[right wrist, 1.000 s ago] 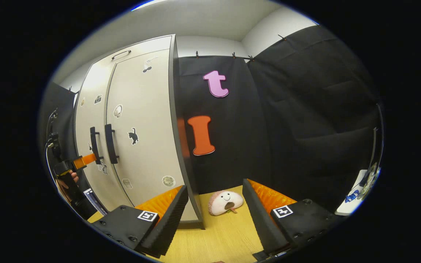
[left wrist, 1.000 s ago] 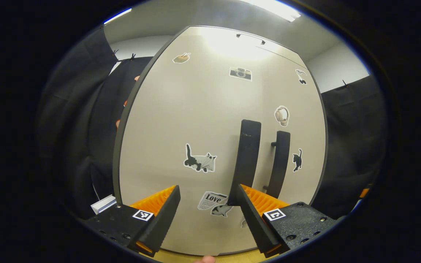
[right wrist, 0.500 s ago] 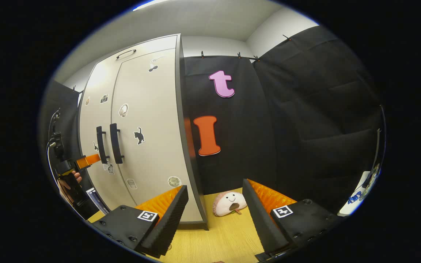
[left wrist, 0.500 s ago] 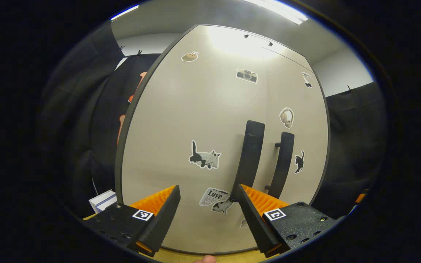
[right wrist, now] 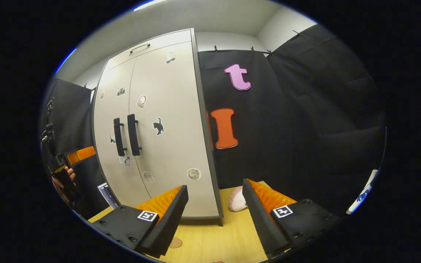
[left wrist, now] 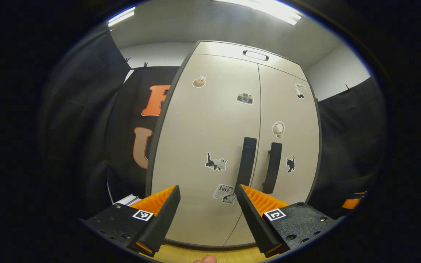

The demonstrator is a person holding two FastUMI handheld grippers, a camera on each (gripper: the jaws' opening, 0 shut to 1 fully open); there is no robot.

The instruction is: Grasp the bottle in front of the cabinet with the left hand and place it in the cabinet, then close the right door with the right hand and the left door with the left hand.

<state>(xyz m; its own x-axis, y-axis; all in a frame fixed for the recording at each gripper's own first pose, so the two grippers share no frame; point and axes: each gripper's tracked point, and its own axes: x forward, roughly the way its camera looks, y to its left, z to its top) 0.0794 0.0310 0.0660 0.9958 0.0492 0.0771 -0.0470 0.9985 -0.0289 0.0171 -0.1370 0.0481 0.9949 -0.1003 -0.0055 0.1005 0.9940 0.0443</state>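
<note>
Left gripper view faces cabinet front; right gripper view oblique

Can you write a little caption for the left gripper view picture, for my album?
The open left gripper faces a cabinet with both doors shut.

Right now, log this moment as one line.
stage: doors closed | cabinet: both doors shut | left claw: open, empty, off the handle | right claw: open, empty
</note>
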